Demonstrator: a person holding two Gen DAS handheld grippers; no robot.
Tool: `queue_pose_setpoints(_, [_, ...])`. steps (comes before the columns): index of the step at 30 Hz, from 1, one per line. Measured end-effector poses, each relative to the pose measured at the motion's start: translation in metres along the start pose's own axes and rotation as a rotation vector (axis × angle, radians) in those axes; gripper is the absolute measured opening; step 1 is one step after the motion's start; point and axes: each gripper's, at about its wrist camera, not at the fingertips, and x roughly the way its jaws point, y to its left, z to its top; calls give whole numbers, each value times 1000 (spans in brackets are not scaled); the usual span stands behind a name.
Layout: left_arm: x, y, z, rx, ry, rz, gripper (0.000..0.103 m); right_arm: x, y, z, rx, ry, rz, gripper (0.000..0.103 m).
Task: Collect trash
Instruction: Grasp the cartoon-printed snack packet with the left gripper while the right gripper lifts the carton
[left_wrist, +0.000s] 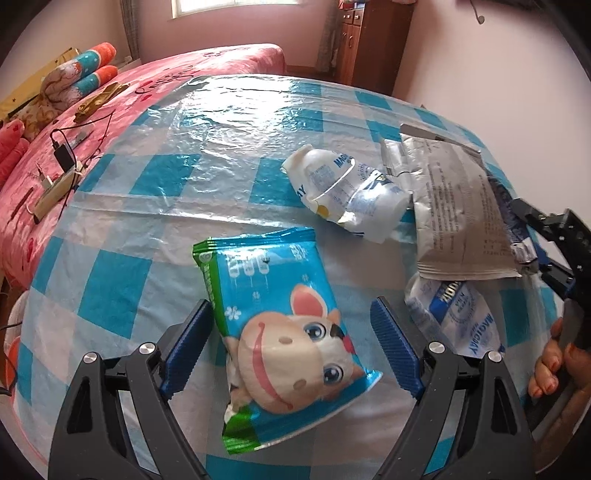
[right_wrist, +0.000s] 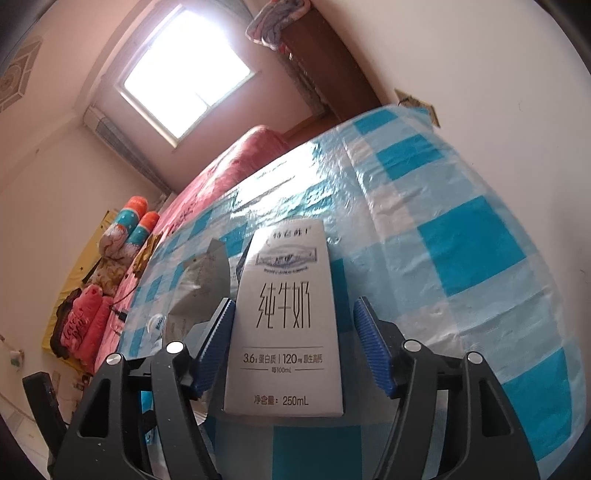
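Note:
A blue snack wrapper with a cartoon cow lies on the checked tablecloth, between the fingers of my left gripper. Those jaws stand wide and open; the pads sit beside the wrapper's edges without squeezing it. A grey-white milk carton stands tilted between the fingers of my right gripper. The left pad touches its edge and the right pad is clear of it. In the left wrist view the carton's printed back shows, with the right gripper at its right edge. Two crumpled white pouches lie near it.
A hand holds the right gripper's handle at the table's right side. A pink bed with pillows, a charger and cables runs along the table's left. A wooden cabinet stands at the far wall. Crumpled silver foil lies behind the carton.

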Motion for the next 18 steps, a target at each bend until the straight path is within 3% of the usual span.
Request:
queue_pose_setpoints(3, [-1, 3, 0, -3, -6, -21, 84, -1, 4, -2, -24, -8, -4, 66])
queue_pose_setpoints(7, [-4, 11, 2, -11, -17, -30, 59, -1, 9, -3, -54, -15, -23, 66])
queue_pose_setpoints(9, [-4, 19, 4, -39, -15, -71, 53, 0, 16, -4, -86, -18, -45, 62])
queue_pose_setpoints(10, [-5, 21, 5, -46, -14, -87, 50, 2, 19, -4, -104, -17, -58, 58])
queue_pose_setpoints(18, [-9, 25, 3, -7, -39, -117, 44, 3, 20, -5, -116, -20, -65, 55])
